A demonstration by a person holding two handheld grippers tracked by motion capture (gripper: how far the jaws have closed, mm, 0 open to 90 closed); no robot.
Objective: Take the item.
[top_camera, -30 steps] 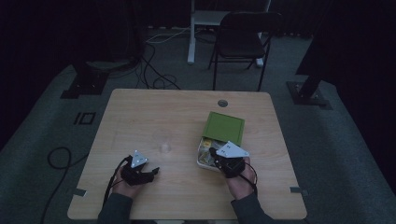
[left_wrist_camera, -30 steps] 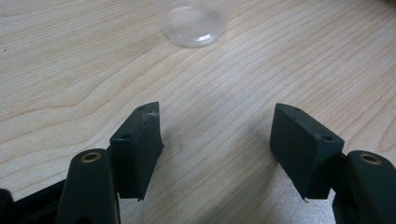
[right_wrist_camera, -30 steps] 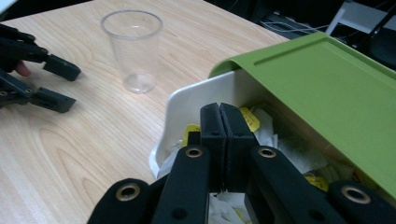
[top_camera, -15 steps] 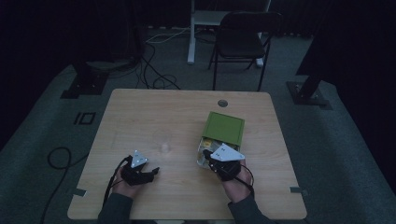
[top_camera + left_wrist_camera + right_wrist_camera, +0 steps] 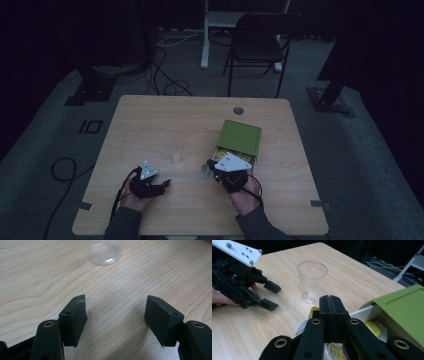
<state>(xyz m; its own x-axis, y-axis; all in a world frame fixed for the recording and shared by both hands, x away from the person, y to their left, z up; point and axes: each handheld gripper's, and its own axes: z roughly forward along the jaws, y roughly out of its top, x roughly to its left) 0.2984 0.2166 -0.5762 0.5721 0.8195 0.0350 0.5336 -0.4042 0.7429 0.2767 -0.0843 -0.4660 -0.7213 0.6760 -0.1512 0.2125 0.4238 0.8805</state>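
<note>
A clear plastic cup stands upright on the wooden table, between my two grippers. An open box with a green lid sits to the right, with yellow sachets inside. My right gripper is at the box's left front corner, jaws pressed together on a thin yellow sachet that pokes out beside them. The cup stands just beyond those jaws. My left gripper rests low on the table, open and holding nothing, with the cup ahead of it.
A round cable hole lies in the table's far side. A black folding chair and a white stand are beyond the table. Cables run across the floor at the left.
My right gripper has drawn back and left from inside the box to its left front corner, bringing the sachet. The left gripper has stayed put.
</note>
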